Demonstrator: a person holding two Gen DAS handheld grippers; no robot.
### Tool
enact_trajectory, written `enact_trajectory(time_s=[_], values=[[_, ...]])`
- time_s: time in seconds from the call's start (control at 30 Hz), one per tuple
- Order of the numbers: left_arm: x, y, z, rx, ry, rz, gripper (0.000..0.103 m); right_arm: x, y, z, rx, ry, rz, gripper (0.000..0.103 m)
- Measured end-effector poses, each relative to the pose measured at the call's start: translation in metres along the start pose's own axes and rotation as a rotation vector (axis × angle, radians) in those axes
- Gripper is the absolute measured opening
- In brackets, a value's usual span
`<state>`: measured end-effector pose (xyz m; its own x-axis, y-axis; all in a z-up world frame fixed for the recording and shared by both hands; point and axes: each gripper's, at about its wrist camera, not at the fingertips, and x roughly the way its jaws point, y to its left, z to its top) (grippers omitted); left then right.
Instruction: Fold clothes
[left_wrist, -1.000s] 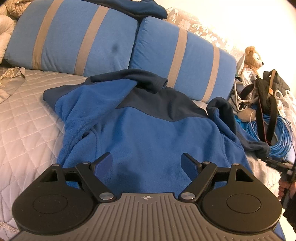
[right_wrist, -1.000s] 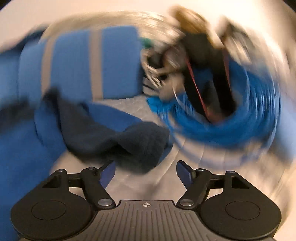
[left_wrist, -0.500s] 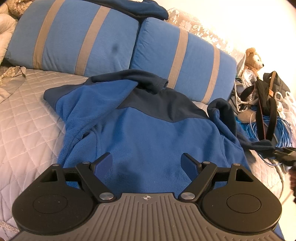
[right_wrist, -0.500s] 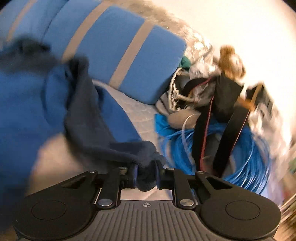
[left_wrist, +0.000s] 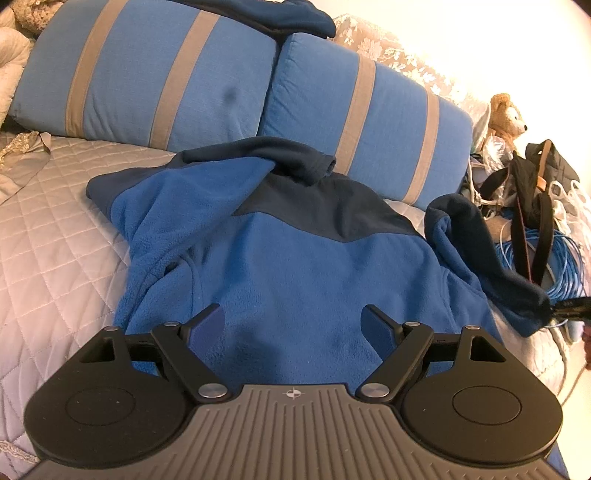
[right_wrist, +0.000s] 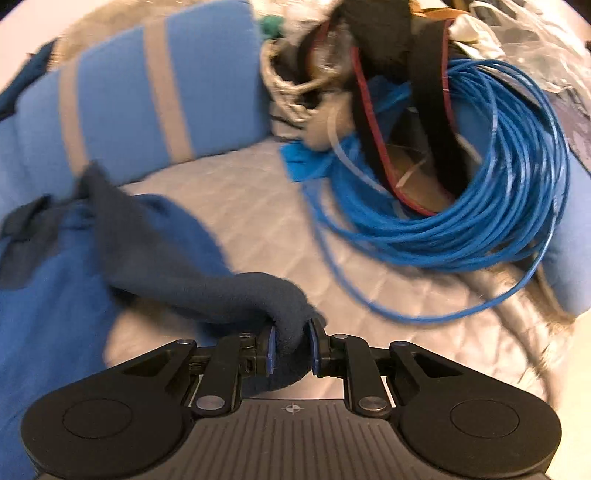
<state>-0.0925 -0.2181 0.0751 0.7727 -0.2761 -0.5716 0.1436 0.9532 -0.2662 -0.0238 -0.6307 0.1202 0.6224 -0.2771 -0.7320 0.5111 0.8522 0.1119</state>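
Navy cuff (right_wrist: 288, 332) pinched, right jaws.

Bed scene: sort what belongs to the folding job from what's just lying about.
Job: blue fleece jacket; its sleeve cuff, clamped in the right gripper; open left gripper.
Lying about: striped pillows, blue cable coil, teddy bear, black bag.

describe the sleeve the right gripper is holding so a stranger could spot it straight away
On the quilted grey bedspread lies a blue fleece jacket below two striped blue pillows. Its sleeve runs toward the coil of blue cable. Unlike the other sleeve, its dark navy cuff is pinched in the right gripper.
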Motion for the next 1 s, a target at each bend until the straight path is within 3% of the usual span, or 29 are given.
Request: enact_trajectory(time_s=[0.2,0.23,0.27,0.3,0.33,0.37,0.47,0.63,0.7,0.77,1.0], values=[[0.001,-0.001,0.0,0.005,0.005,0.006,0.081,0.035,-0.013,0.025,0.015,-0.033,-0.101,0.024],[0.001,-0.001,0.0,0.005,0.005,0.007,0.081,0.04,-0.017,0.029,0.032,-0.043,-0.124,0.031],[0.001,-0.001,0.0,0.004,0.006,0.007,0.081,0.043,-0.021,0.031,0.057,-0.055,-0.146,0.049],[0.001,-0.001,0.0,0.003,0.006,0.007,0.081,0.045,-0.026,0.032,0.091,-0.071,-0.163,0.059],[0.001,-0.001,0.0,0.002,0.006,0.007,0.081,0.044,-0.031,0.031,0.132,-0.091,-0.171,0.066],[0.001,0.0,0.0,0.0,0.004,0.007,0.081,0.042,-0.036,0.029,0.173,-0.11,-0.167,0.066],[0.001,0.0,0.0,0.001,0.004,0.006,0.081,0.028,-0.042,0.012,0.296,-0.149,-0.068,0.066],[0.002,-0.001,-0.001,0.006,0.009,0.006,0.081,0.021,-0.041,-0.018,0.471,-0.069,0.126,0.066],[0.002,-0.001,-0.001,0.006,0.008,0.007,0.081,0.025,-0.035,-0.026,0.46,-0.058,0.159,0.056],[0.002,-0.001,-0.001,0.005,0.008,0.009,0.081,0.028,-0.029,-0.028,0.43,-0.063,0.182,0.02],[0.003,-0.002,-0.001,0.01,0.009,0.015,0.081,0.037,-0.026,-0.008,0.369,-0.162,0.135,0.017]])
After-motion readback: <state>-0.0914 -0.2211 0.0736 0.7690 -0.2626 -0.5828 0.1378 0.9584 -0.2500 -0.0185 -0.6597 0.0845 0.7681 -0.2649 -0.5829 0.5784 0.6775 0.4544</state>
